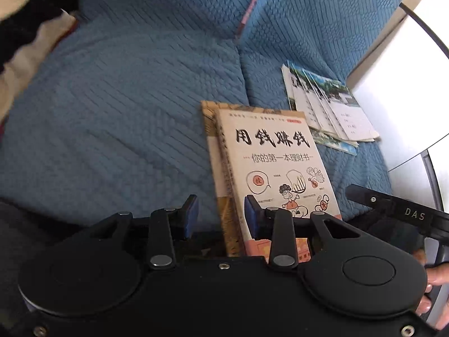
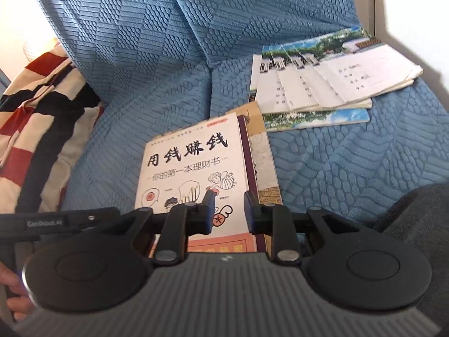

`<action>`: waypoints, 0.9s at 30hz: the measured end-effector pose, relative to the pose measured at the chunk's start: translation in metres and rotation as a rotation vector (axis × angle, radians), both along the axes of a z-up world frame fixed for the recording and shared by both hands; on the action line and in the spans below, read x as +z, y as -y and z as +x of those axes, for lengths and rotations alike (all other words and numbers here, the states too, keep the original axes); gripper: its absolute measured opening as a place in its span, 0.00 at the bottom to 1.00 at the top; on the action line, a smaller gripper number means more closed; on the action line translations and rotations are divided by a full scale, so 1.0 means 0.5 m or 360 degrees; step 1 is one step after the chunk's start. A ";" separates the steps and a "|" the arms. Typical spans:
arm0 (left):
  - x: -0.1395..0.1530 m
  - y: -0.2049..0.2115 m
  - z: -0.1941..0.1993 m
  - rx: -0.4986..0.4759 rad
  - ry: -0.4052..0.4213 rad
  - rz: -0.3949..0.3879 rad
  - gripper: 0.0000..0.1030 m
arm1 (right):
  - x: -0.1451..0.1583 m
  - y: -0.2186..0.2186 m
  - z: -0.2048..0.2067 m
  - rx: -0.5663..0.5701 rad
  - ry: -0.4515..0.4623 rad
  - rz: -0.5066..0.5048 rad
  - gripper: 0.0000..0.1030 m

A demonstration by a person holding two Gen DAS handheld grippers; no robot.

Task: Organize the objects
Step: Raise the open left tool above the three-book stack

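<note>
Blue sofa (image 2: 336, 168), both tools part-open, empty, right tool (image 2: 229, 213) over white book (image 2: 196, 163).

Both wrist views angled down, perhaps close, sharing book (image 1: 276, 165)

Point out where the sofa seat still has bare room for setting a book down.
Free: the blue seat between the striped cushion and the white-covered book. Crowded: the right side, where fanned booklets lie just beyond the book.

- blue sofa seat (image 1: 112, 129) left of stacked books (image 1: 269, 163): open
- fanned booklets (image 2: 322, 84) block right side (near armrest)
- striped cushion (image 2: 42, 112) blocks far left
</note>
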State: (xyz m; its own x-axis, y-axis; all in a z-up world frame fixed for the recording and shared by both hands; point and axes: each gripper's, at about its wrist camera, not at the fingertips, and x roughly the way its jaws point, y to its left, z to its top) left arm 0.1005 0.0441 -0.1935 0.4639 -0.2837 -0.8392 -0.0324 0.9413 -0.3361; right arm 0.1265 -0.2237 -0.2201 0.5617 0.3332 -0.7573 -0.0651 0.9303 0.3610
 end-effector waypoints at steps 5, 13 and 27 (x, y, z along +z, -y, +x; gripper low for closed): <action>0.066 0.000 -0.029 0.0015 0.0089 0.0011 0.32 | 0.045 0.005 -0.027 -0.0010 0.0073 -0.0004 0.25; 0.179 0.030 -0.074 0.0035 0.0214 0.0094 0.32 | 0.159 -0.008 -0.099 0.0009 0.0372 -0.0180 0.25; 0.319 0.052 -0.179 0.0080 0.0395 0.0027 0.38 | 0.293 -0.015 -0.210 0.0024 0.0566 -0.0124 0.26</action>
State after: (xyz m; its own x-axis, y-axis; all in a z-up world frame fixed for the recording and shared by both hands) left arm 0.0111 0.0180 -0.0338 0.6694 -0.2417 -0.7024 0.0019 0.9461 -0.3237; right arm 0.0213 -0.2162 -0.0737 0.7899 0.2925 -0.5390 -0.1879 0.9521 0.2413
